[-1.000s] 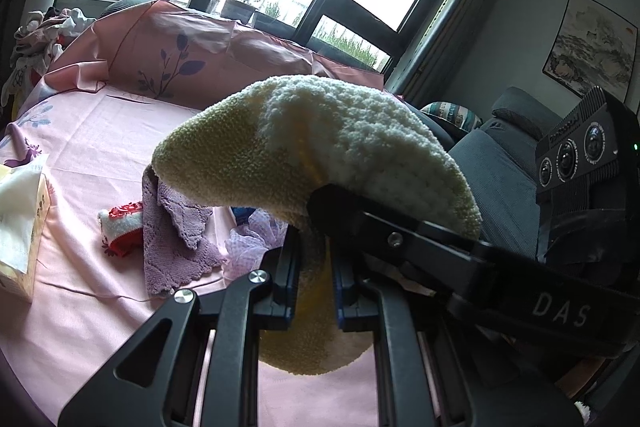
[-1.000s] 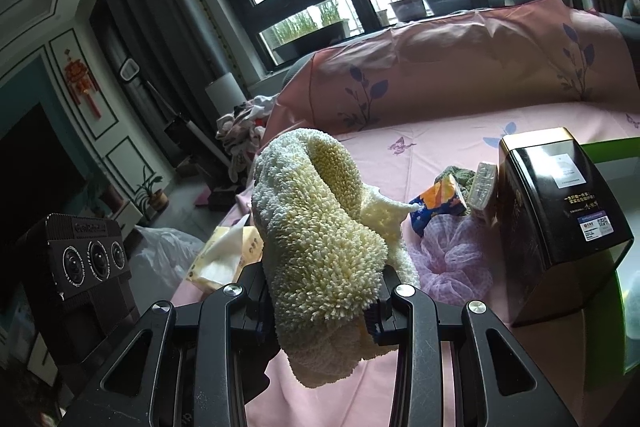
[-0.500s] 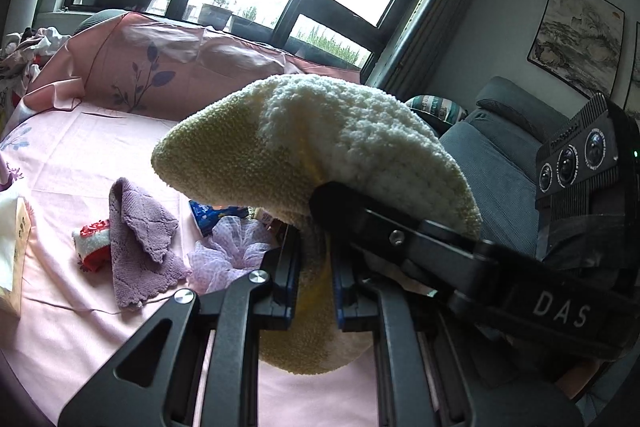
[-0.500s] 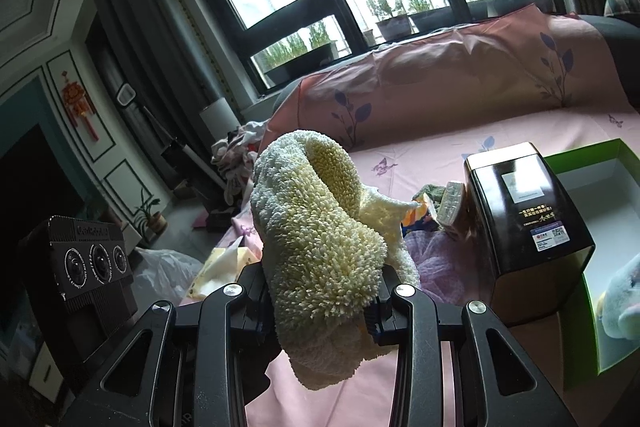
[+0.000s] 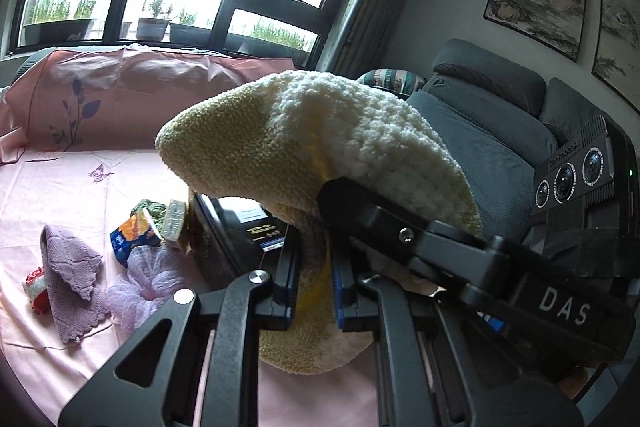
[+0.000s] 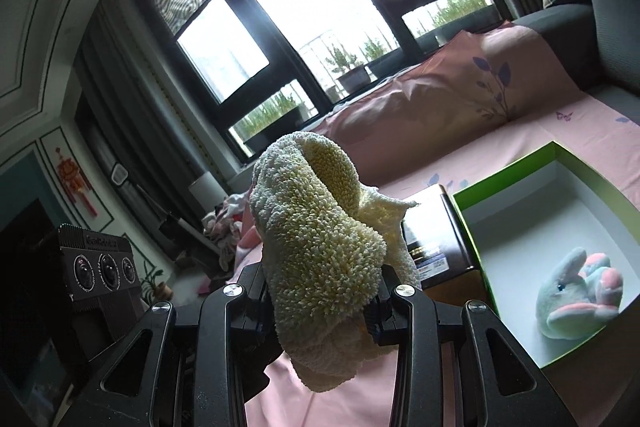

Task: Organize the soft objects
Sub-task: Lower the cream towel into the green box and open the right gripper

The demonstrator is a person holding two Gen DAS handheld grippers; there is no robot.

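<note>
— Jaws of both grippers: how are they set?
— Both are closed on one fluffy cream-yellow towel (image 5: 320,155). It is pinched by the left gripper (image 5: 313,291) and the right gripper (image 6: 322,307), bulging above each pair of fingers and hanging below.
— And underneath?
— A pink bedsheet (image 5: 80,179) is seen; an open green-rimmed white box (image 6: 560,187) with a pastel plush bunny (image 6: 580,299) is seen to the right.

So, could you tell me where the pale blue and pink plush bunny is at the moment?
In the right wrist view, the pale blue and pink plush bunny lies at lower right inside the green-rimmed white box, right of the black tin.
</note>
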